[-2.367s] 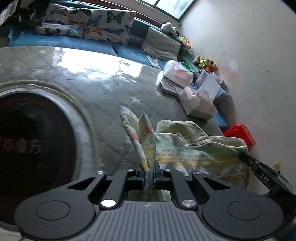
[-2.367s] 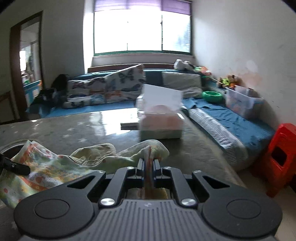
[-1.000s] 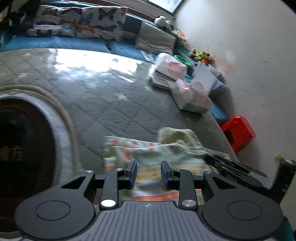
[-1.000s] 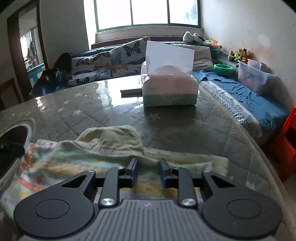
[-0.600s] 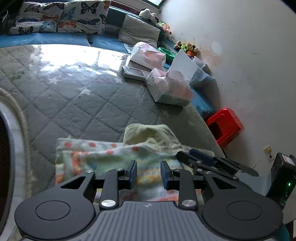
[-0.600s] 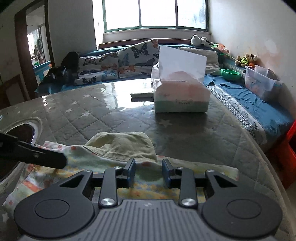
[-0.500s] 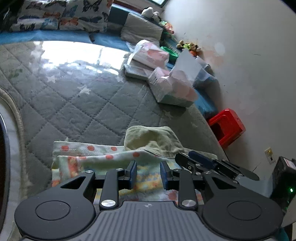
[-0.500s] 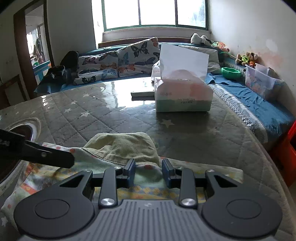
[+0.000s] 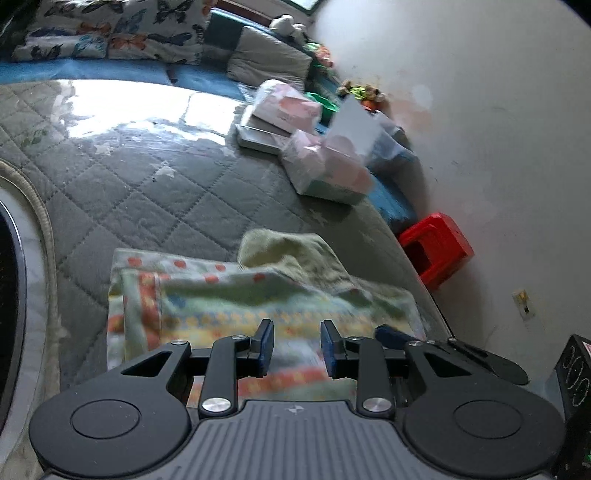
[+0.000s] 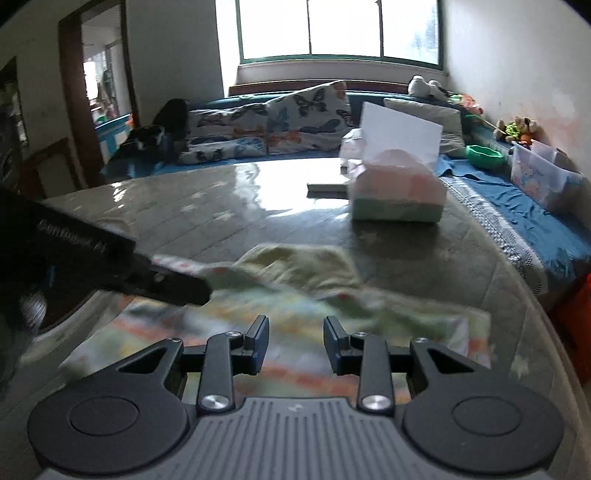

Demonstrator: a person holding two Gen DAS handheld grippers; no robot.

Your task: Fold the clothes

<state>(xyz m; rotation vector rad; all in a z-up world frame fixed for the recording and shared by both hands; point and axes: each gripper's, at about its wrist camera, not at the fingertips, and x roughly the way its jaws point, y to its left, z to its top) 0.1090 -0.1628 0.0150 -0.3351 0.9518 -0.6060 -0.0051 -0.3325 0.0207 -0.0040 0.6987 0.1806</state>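
Plainly, both tongs stand apart with nothing between their pads. The left gripper [image 9: 294, 341] hovers over the near part of the folded garment [image 9: 236, 299], its blue-padded fingers [image 9: 265, 341] spread above the patterned cloth without pinching it. The right gripper [image 10: 295, 339] hangs just as loose over the same garment [image 10: 295, 291], pads clear of the fabric. In the left wrist view the right tool's fingertips show at the lower right, close beside the left one; in the right wrist view the left tool's black finger reaches in from the left edge, over the cloth's far left corner.

The garment lies flat in a rough rectangle on the quilted grey tabletop [image 9: 155, 195], close to its near right edge. It is pale with orange dots and bands of yellow, blue and orange; a plain yellowish-green ribbed part [image 10: 299, 266] sticks out from its far side.

Farther along the right side of the tabletop stands a tissue pack [image 10: 397, 195] with a white sheet rising from it, and behind that a second pack [image 9: 284, 110] on a flat grey box. Off the right edge sits a red stool [image 9: 437, 245] by the white wall. Beyond the far edge runs a blue bench with butterfly cushions [image 10: 266, 125] under a bright window [image 10: 338, 27].
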